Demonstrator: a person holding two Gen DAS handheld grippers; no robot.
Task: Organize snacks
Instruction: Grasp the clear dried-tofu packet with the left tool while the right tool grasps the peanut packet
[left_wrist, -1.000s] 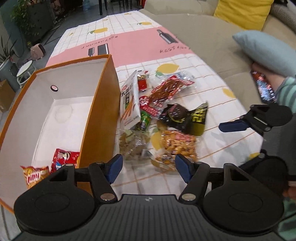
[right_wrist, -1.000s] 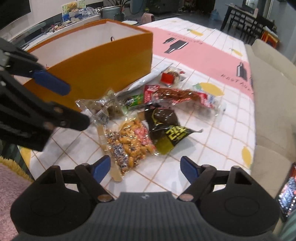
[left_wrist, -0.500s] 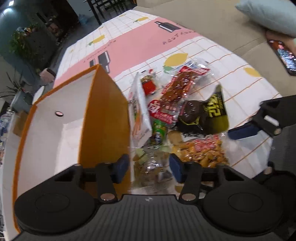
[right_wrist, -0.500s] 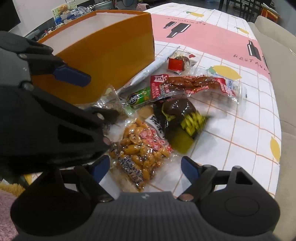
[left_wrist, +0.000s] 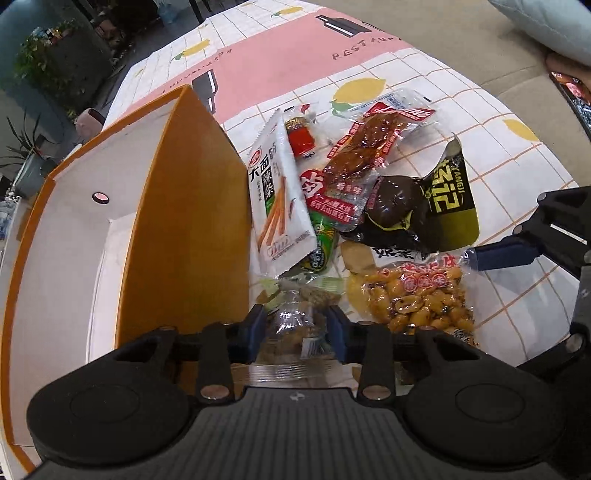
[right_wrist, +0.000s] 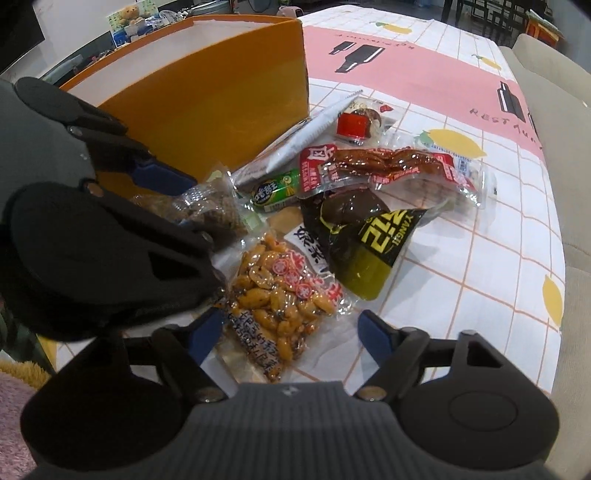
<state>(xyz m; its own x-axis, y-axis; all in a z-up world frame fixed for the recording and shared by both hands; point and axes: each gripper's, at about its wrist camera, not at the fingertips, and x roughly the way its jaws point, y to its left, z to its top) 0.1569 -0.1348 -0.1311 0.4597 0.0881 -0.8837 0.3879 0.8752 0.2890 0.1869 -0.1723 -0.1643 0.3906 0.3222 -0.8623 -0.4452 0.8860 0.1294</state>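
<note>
Left tongs (left_wrist: 295, 325) closed on a clear snack bag (left_wrist: 295, 317), pads pressed to both its flanks, bag at the near end of the snack pile and touching the orange wall of the box (left_wrist: 192, 221). Box directly to the left of the bag, open top facing up, white floor showing bare where visible. So, as a judgement: up over the near wall, then leftward and down, a short carry for the left side; bag's long axis roughly along the tongs' line, so little turning needed.

Right tongs (right_wrist: 291, 336) spread wide, holding nothing, poised over the near end of the peanut bag (right_wrist: 280, 295), which lies lengthwise toward them on the tabletop (right_wrist: 480, 258). Peanut bag just right of the clear bag, nearer the right side. Remaining packets, among them a dark egg pack (right_wrist: 358, 229) and a white strip pack (left_wrist: 277, 195), heaped beyond, overlapping.
</note>
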